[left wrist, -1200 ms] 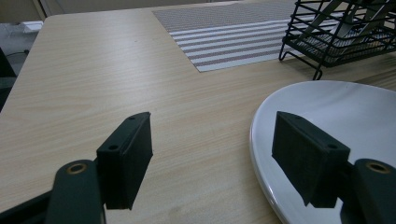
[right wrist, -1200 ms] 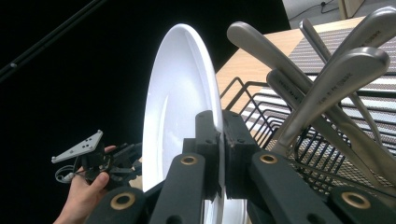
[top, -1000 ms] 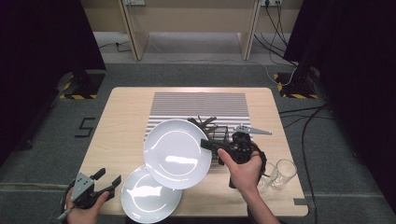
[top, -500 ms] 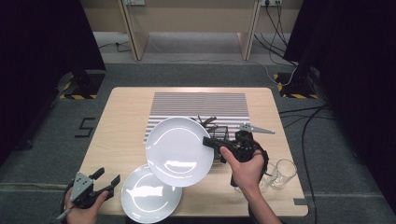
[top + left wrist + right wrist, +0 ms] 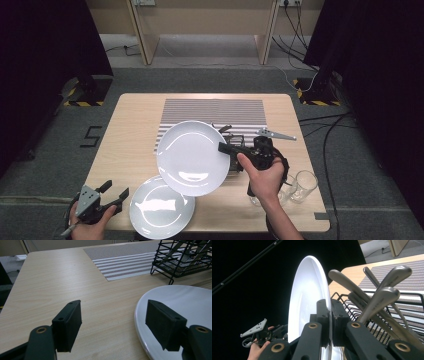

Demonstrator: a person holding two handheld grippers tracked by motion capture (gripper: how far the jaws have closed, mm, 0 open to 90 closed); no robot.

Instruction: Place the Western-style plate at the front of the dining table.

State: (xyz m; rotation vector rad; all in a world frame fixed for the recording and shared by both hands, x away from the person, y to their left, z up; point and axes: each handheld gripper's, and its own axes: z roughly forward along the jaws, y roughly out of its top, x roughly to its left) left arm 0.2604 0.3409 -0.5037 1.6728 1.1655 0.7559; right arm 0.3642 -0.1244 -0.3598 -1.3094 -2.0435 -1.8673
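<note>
My right gripper is shut on the right rim of a white plate and holds it tilted above the table, in front of a black wire rack. In the right gripper view the pads pinch the plate's edge, with cutlery standing in the rack just to the right. A second white plate lies flat near the front edge. My left gripper stands open beside it; in its own view the left gripper has bare table between its pads and the plate under the right one.
A striped mat covers the table's far middle, with the rack on its near edge. Two clear glasses stand at the front right, beside my right wrist. The light wooden table shows bare wood on its left side.
</note>
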